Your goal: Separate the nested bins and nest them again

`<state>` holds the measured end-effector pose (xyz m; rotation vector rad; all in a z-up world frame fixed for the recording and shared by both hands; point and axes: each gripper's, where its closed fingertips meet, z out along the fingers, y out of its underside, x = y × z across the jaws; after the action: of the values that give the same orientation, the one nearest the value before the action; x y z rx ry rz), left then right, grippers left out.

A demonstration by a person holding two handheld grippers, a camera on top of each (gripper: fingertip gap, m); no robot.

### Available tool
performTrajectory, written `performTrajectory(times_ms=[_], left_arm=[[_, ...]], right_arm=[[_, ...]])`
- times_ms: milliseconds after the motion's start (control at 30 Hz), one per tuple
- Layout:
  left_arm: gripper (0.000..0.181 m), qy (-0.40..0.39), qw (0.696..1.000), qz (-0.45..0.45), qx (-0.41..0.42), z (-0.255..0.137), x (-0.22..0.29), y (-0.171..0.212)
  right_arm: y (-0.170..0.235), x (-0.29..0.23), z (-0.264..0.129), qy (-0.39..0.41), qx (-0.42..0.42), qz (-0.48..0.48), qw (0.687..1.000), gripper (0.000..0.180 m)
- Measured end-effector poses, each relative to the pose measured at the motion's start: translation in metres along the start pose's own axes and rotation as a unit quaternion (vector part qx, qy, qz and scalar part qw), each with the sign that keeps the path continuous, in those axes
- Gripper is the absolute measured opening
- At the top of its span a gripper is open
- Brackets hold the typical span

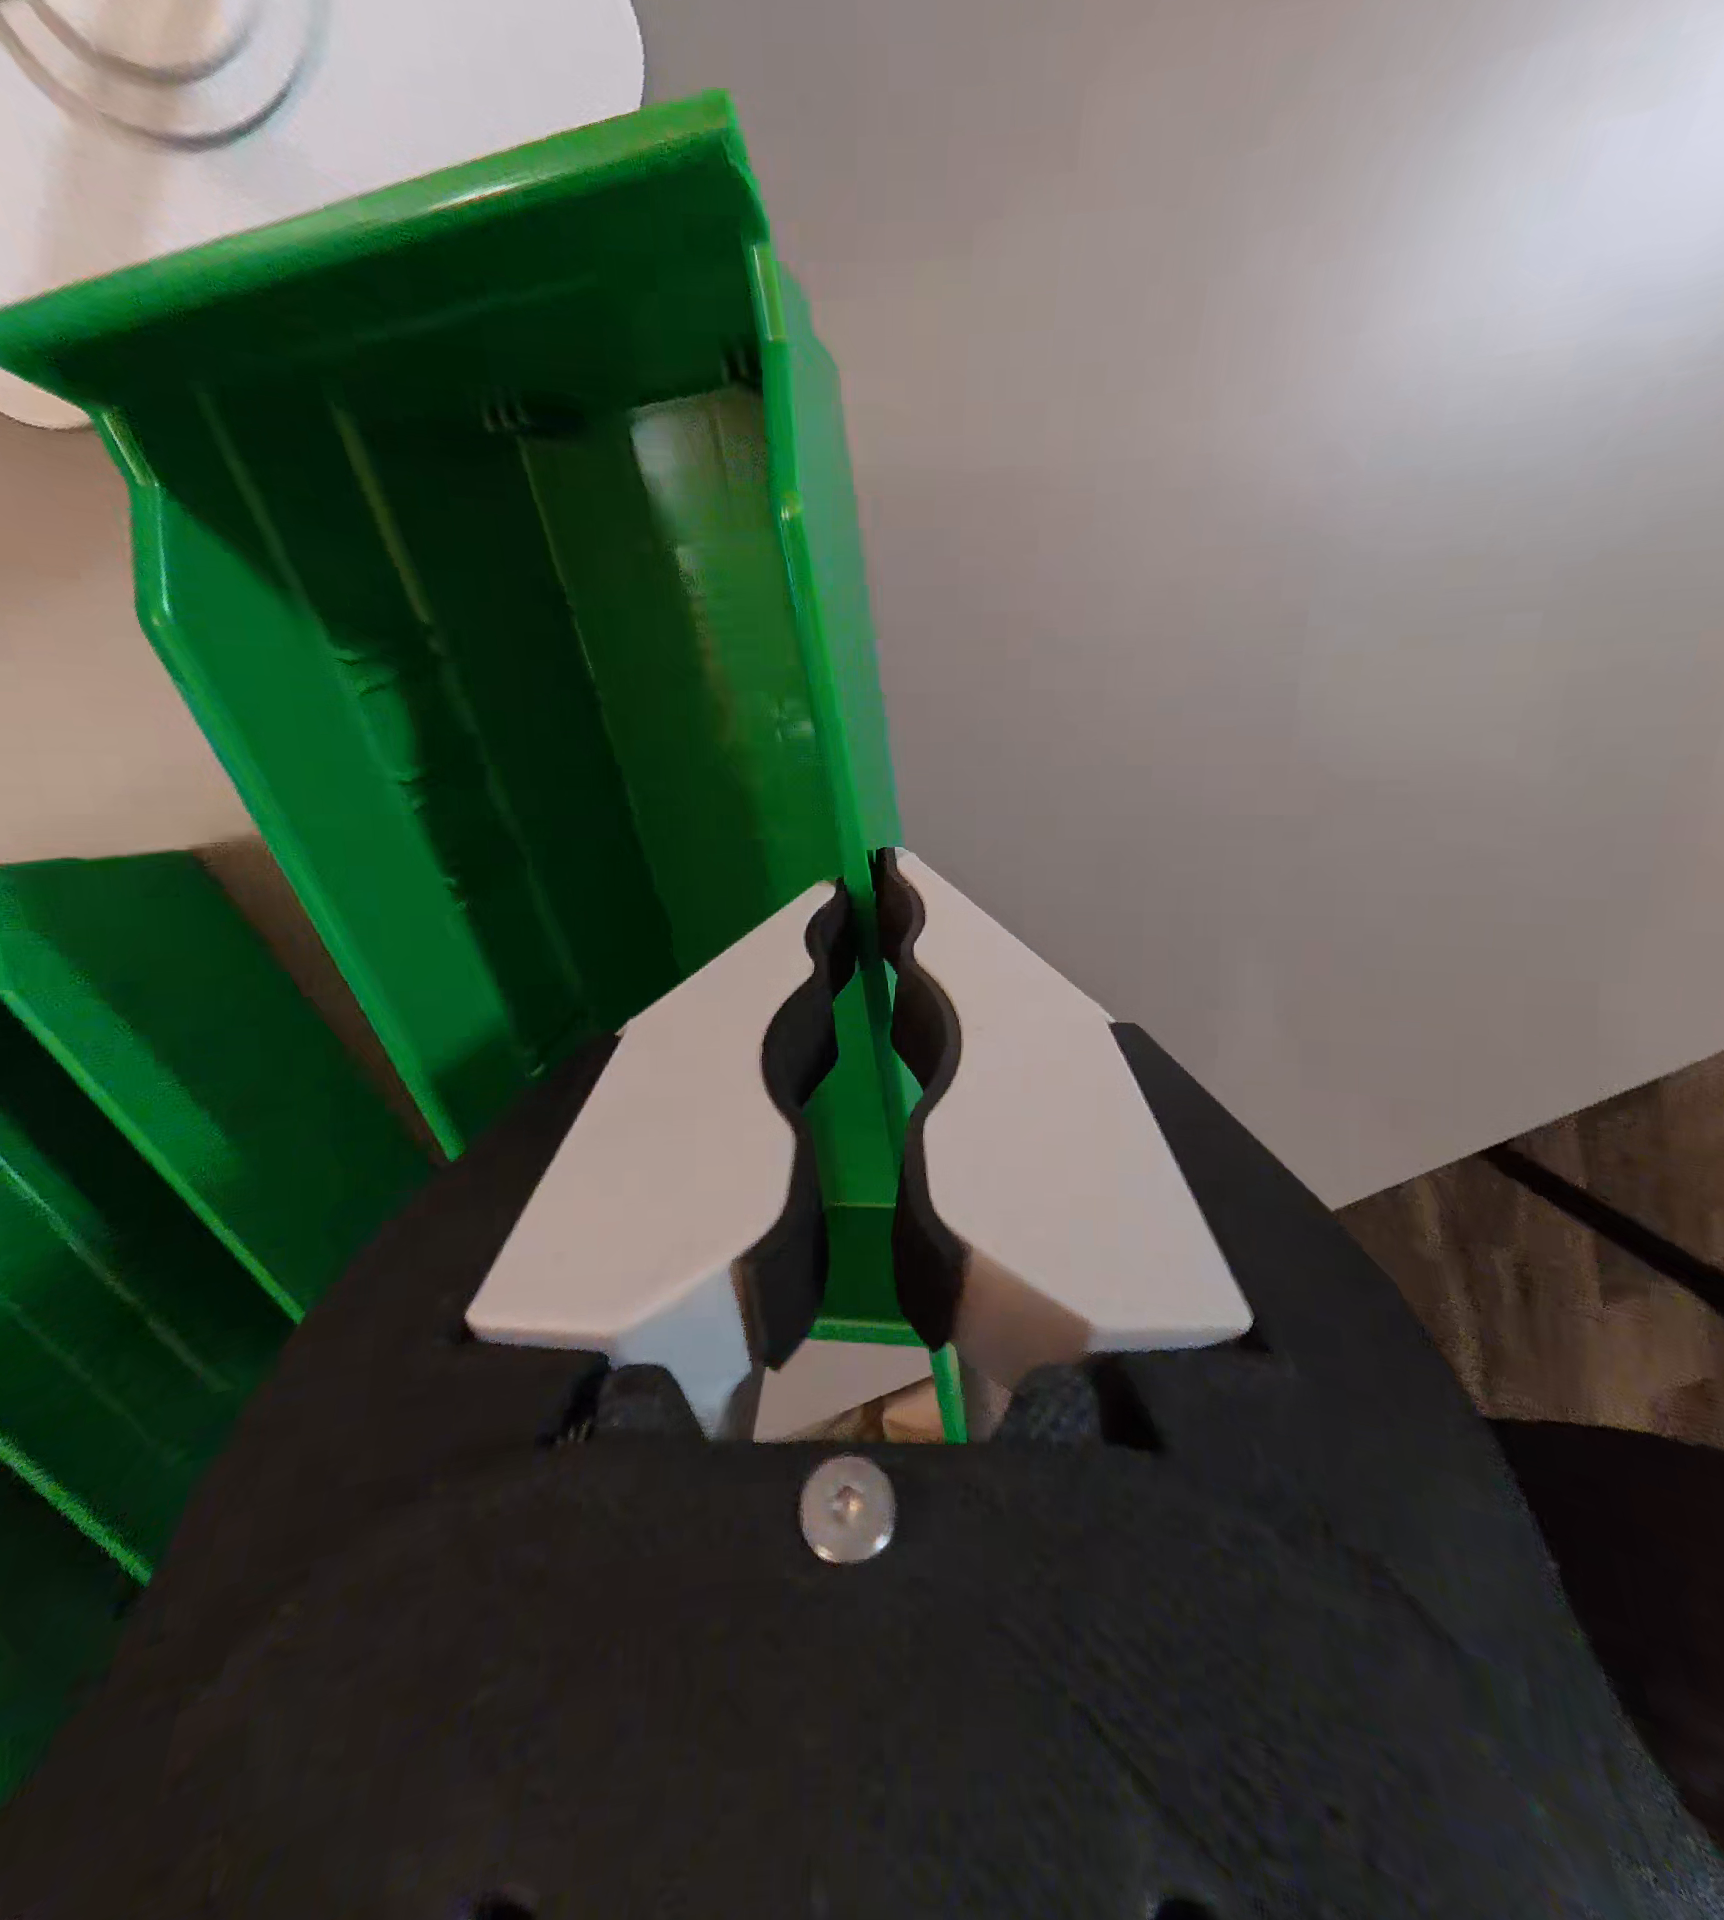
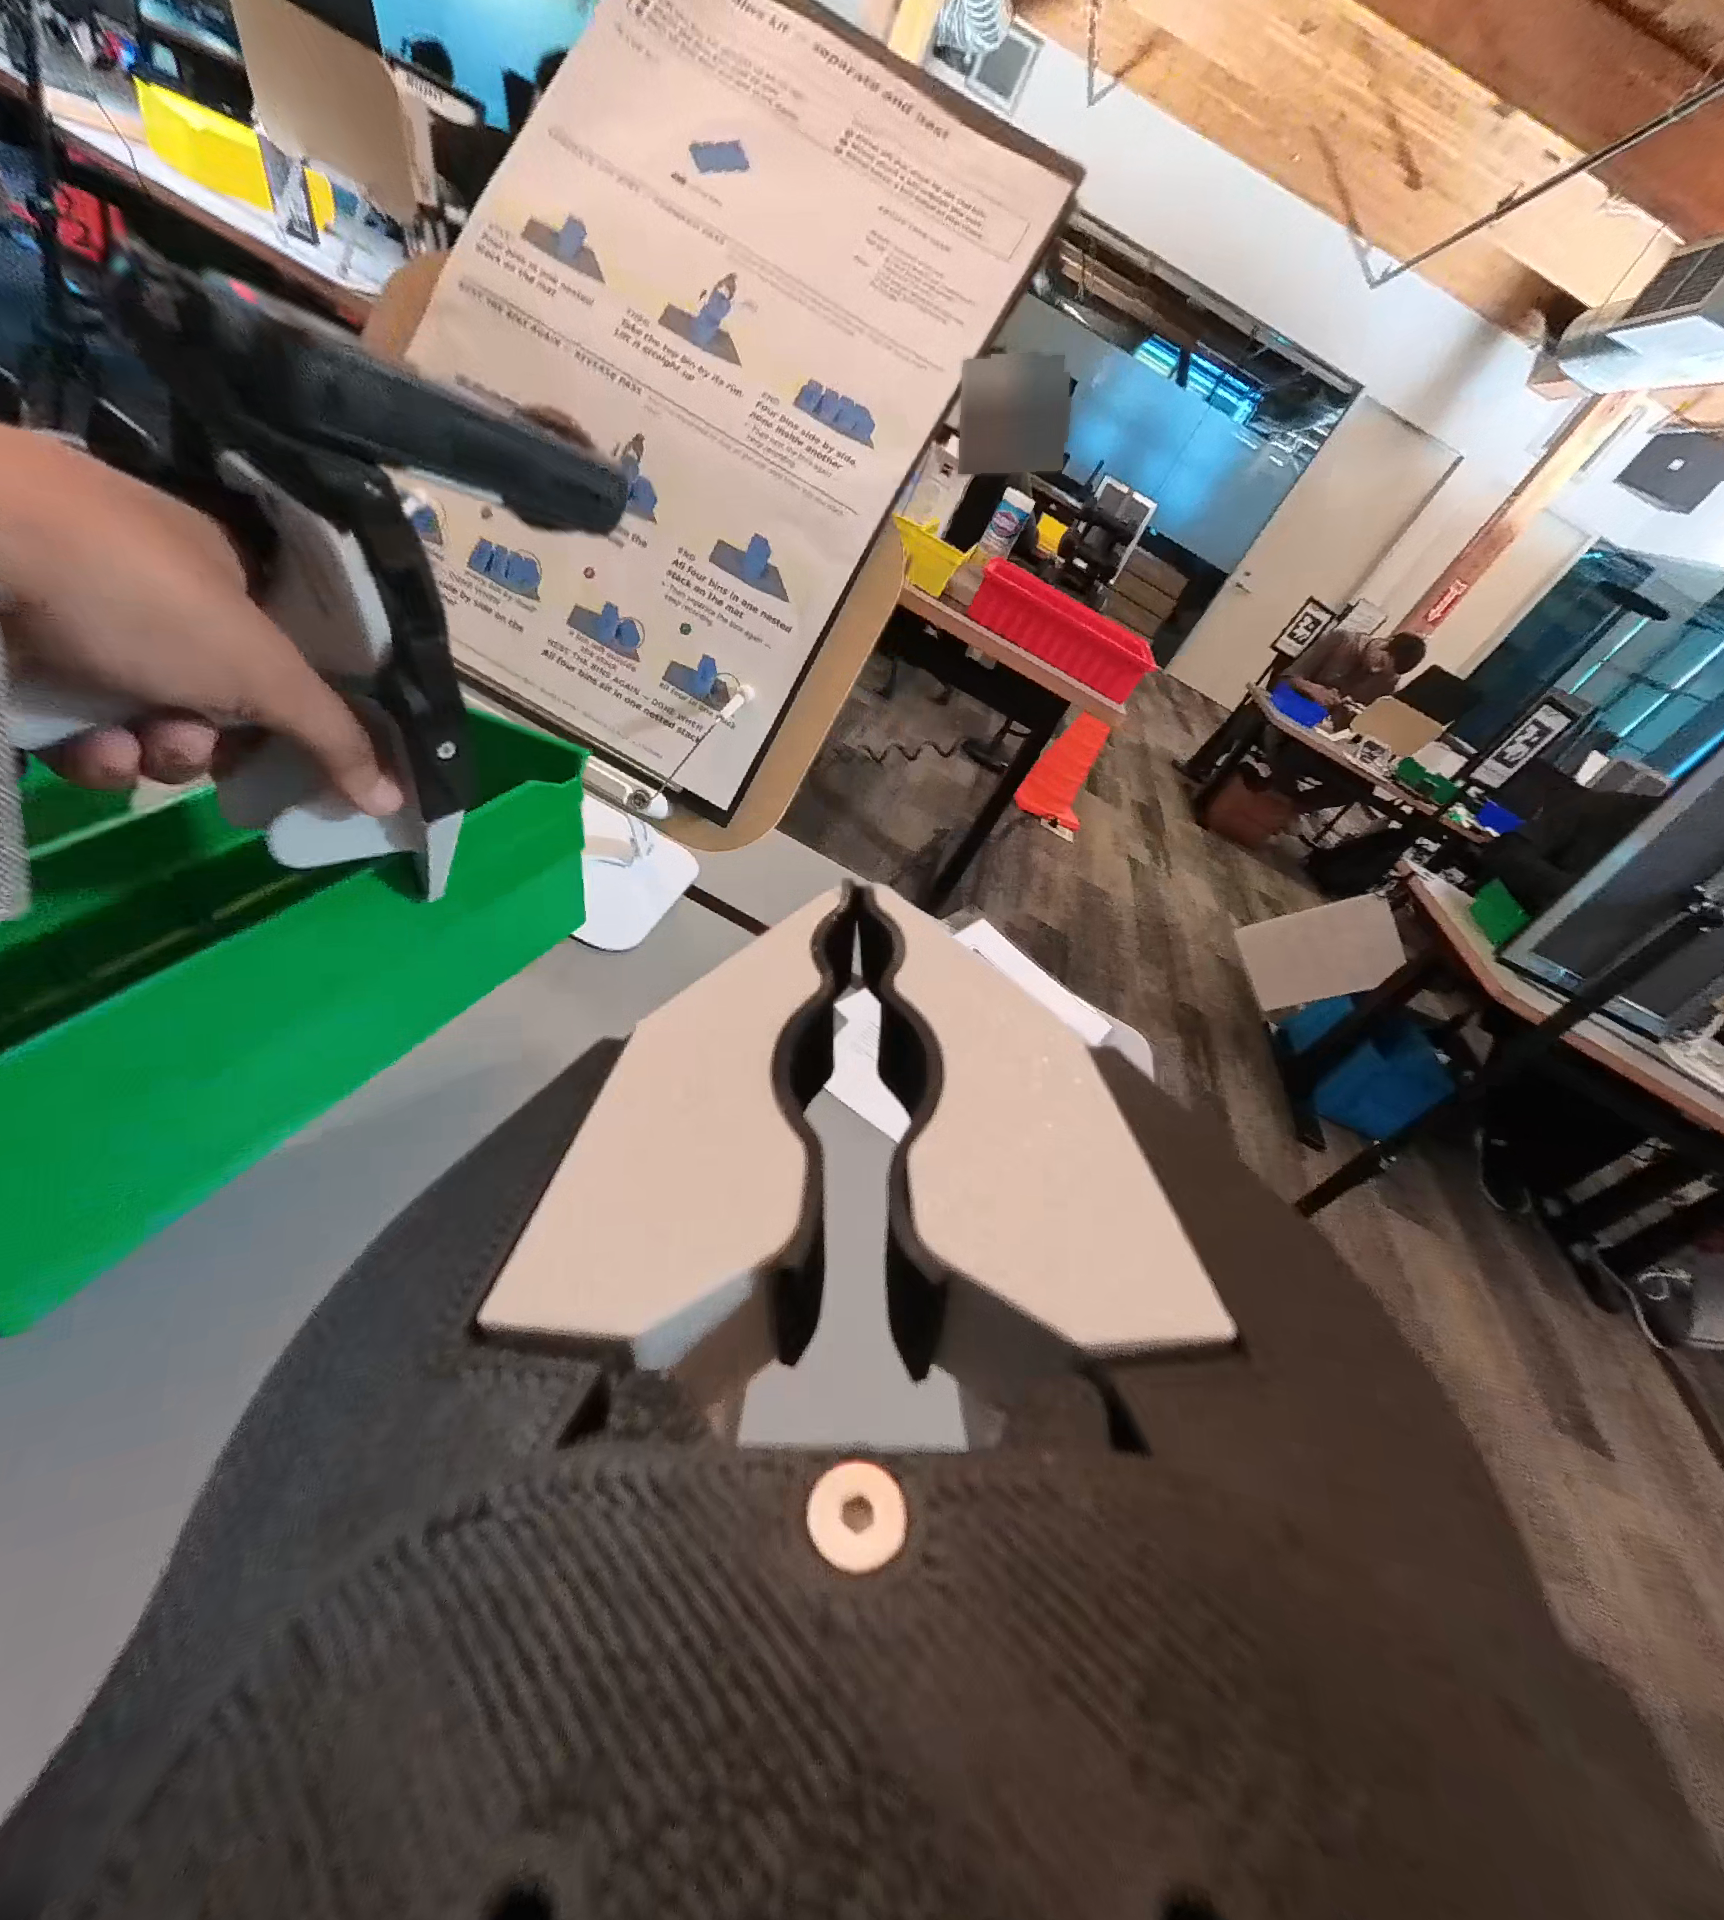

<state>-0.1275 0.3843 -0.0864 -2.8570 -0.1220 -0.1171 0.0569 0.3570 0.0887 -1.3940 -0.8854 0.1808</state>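
Observation:
My left gripper (image 1: pixel 868 894) is shut on the thin right side wall of a long green bin (image 1: pixel 484 582), which runs away from me over the grey table. A second green bin (image 1: pixel 58 1195) lies to its lower left. In the right wrist view the left gripper (image 2: pixel 432 862) grips the near wall of that green bin (image 2: pixel 214 1018), held by a person's hand. My right gripper (image 2: pixel 856 914) is shut and empty, hanging over the table's far edge, to the right of the bins.
A white stand base (image 1: pixel 266 135) sits behind the bin; it carries an instruction poster (image 2: pixel 733 395). The grey table (image 1: pixel 1305 520) ends at the right, with wood floor (image 2: pixel 1201 935) beyond. Other tables with red and yellow bins stand farther off.

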Motion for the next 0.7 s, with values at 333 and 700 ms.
performTrajectory(times_ms=[333, 700], left_arm=[[0.002, 0.003, 0.996, -0.089, 0.019, 0.047, -0.017, 0.004], [0.029, 0.157, 0.981, -0.07, 0.09, 0.023, 0.047, -0.012]], right_arm=[[0.002, -0.001, 0.002, 0.007, -0.002, 0.002, 1.0, 0.0], [0.004, -0.011, 0.03, 0.039, 0.006, -0.001, 0.999, 0.0]])
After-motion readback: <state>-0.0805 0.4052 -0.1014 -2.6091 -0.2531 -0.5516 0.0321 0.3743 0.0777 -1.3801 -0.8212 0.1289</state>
